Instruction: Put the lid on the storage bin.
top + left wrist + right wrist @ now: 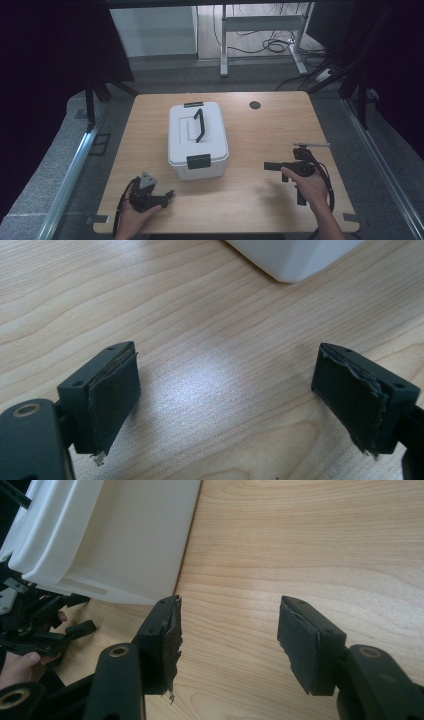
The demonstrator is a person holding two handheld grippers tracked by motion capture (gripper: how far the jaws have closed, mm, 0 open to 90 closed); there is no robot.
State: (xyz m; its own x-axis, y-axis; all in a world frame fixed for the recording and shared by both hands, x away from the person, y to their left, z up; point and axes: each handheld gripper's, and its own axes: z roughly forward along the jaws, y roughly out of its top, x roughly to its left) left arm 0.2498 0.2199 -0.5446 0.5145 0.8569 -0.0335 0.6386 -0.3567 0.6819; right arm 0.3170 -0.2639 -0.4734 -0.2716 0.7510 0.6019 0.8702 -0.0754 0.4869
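Two hands rest low on the wooden surface [240, 200], flanking a white lidded box [197, 140]. Left gripper [167, 196] and right gripper [270, 166] both gape wide, empty, aimed toward the box.

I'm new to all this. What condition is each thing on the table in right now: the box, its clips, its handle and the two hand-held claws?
White box: lid on, upright on the table.
Near latch: down, fastened over the lid edge.
Far latch: appears down.
Carry handle: folded flat on the lid.
Left gripper: open, holding nothing.
Right gripper: open, holding nothing.
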